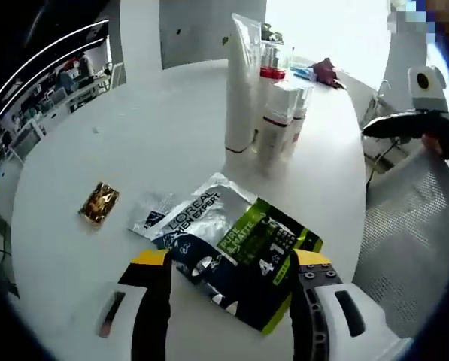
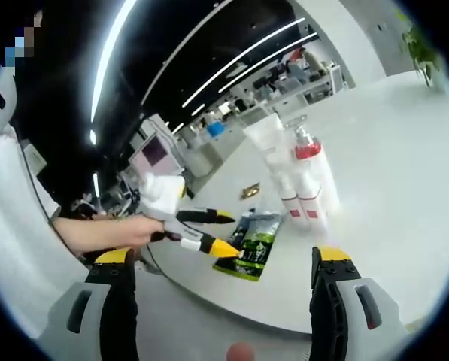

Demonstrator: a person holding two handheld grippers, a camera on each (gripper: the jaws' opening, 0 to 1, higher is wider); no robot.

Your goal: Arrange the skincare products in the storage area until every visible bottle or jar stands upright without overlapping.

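Observation:
A tall white tube (image 1: 243, 83) and two white bottles with red bands (image 1: 277, 113) stand upright together at the far side of the white round table (image 1: 156, 120). Nearer lie flat sachets in an overlapping pile: a silver L'Oreal sachet (image 1: 198, 214), a green-and-black one (image 1: 265, 241) and a dark one (image 1: 216, 282). My left gripper (image 1: 232, 259) hangs open just over this pile, holding nothing. In the right gripper view, the left gripper (image 2: 226, 233) is held by a hand above the sachets (image 2: 254, 241), with the bottles (image 2: 303, 180) behind. My right gripper (image 2: 224, 256) is open off the table's edge.
A small gold packet (image 1: 98, 203) and a small clear sachet (image 1: 150, 214) lie left of the pile. A thin reddish item (image 1: 111, 312) rests near the front edge. A grey mesh chair (image 1: 412, 218) stands to the right, and a dark red object (image 1: 326, 71) lies at the far rim.

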